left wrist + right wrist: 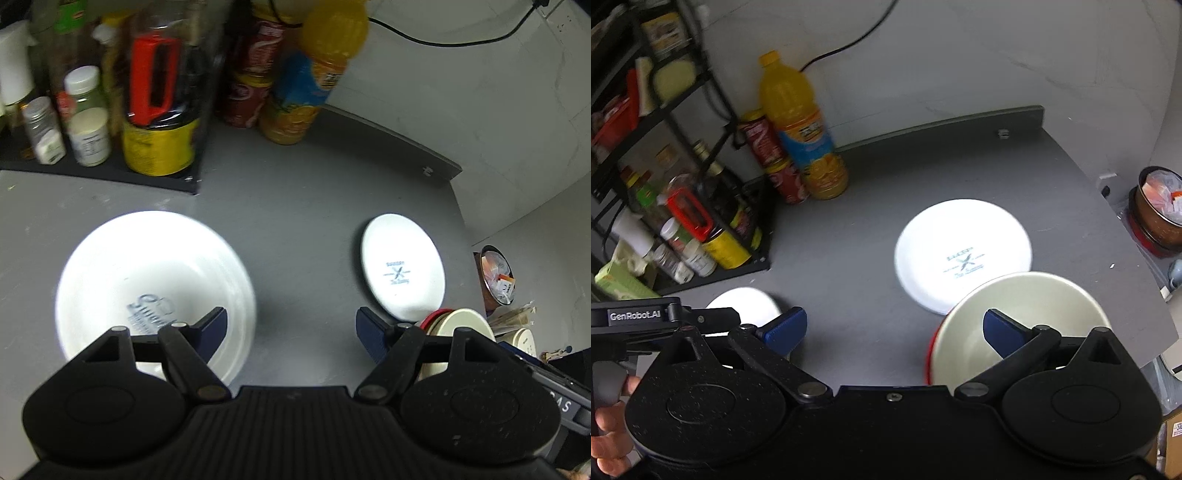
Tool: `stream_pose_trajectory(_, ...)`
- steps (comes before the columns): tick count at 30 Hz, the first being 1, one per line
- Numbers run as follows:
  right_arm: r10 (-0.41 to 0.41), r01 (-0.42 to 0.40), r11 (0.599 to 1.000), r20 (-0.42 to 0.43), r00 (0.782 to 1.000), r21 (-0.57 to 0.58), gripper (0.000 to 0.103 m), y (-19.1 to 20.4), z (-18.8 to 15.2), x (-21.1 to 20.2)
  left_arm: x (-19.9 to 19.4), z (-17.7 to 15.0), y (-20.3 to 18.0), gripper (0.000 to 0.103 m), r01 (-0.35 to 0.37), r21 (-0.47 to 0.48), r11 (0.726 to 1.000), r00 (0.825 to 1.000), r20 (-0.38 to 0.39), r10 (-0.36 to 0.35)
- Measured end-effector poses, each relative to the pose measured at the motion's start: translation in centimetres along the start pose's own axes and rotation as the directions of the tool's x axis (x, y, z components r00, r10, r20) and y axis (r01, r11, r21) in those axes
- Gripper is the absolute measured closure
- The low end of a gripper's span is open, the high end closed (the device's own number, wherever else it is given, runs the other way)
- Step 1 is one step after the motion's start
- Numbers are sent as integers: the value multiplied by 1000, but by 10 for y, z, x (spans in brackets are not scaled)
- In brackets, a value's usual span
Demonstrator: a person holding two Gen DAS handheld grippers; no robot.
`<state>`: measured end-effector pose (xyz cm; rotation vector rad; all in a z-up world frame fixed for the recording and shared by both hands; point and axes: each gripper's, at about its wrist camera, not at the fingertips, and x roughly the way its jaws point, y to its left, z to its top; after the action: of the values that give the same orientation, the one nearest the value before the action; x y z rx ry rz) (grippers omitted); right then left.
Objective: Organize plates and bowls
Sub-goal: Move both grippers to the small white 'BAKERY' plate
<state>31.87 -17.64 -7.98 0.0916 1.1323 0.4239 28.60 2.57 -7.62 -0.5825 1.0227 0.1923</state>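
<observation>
A home kitchen corner — a dark grey worktop [871, 229] set against a plain white wall [960, 55]. Left of the right gripper [892, 328] stands a black wire rack [665, 122] crowded with spice jars [42, 129], sauce bottles and a yellow tin [159, 146]. Ahead, against the wall, an orange juice bottle [801, 129] stands beside red drink cans [775, 162] — and white plates [964, 254] lie on the worktop.

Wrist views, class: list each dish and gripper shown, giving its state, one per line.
Left gripper: open, empty.
Right gripper: open, empty.
White bowl: upright on the table, empty.
White plate: lying flat, empty.
Cream bowl: upright, red underneath, empty.
Orange juice bottle: standing, capped.
</observation>
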Motion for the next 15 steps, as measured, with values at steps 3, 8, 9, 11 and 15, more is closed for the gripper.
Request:
stream_pose_trajectory(3,-9,9,1000,-3,1000,8,0,-14,9,8,13,10,-14,28,3,14,1000,1000,-6,-3)
stream_pose_trajectory(8,-23,23,999,-17,1000,24,0,-36,26,26,40,25,-35,28,10,12,1000,999,-39,-10)
stream_pose_trajectory(9,-25,26,999,-20,999,26,0,-40,29,29,44,28,-40,28,10,15,1000,999,-43,-10)
stream_pose_trajectory(11,-30,31,999,-30,999,30,0,-49,35,37,54,34,-48,28,16,15,1000,999,-51,-15)
stream_pose_trajectory(15,-30,31,999,-45,999,35,0,-63,44,52,75,44,-61,28,33,15,999,997,-72,-32)
